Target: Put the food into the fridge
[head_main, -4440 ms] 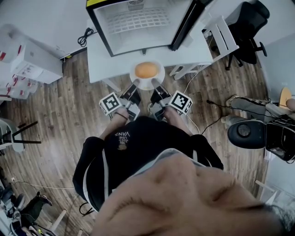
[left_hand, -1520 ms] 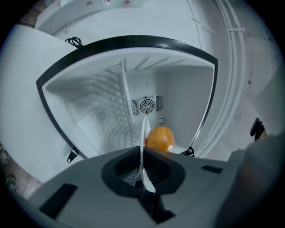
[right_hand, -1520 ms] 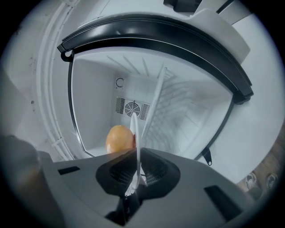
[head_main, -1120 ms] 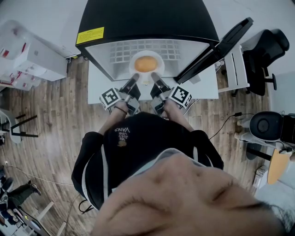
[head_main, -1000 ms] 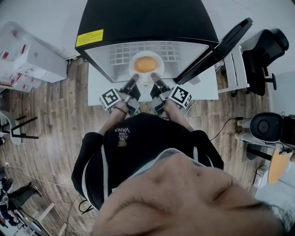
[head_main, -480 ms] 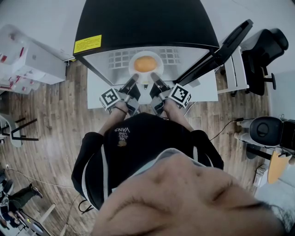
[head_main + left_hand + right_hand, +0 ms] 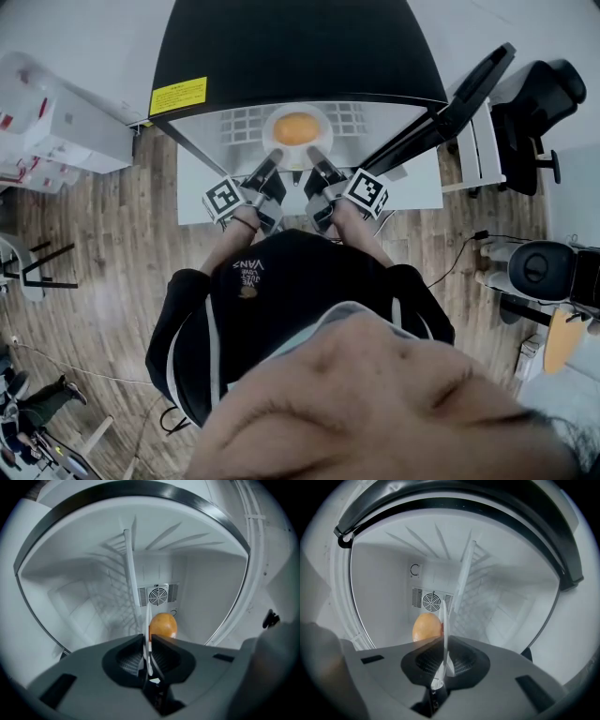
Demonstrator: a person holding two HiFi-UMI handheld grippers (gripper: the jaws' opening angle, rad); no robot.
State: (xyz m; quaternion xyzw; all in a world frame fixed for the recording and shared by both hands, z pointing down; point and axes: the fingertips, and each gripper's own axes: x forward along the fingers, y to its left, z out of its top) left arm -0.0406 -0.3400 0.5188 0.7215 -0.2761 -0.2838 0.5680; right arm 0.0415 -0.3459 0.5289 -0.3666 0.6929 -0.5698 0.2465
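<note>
Evidently left gripper (image 7: 275, 155) and right gripper (image 7: 314, 155) clamp jaws on white plate (image 7: 321, 118) (smooth orange food (image 7: 295, 128)).

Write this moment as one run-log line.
left tongs: shut on plate | right tongs: shut on plate | plate: carries orange food, inside open fridge

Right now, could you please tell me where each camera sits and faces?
Head view: on the person's head, looking steeply down at the open fridge; shows their black top, forearms, left gripper and right gripper.
Left gripper view: rides the left gripper, looking into the fridge along shut jaws pinching the plate rim; only the jaws show.
Right gripper view: the same from the right gripper, on the plate's other side.
Shared: both gripper views show the orange food and the rear fan.
</note>
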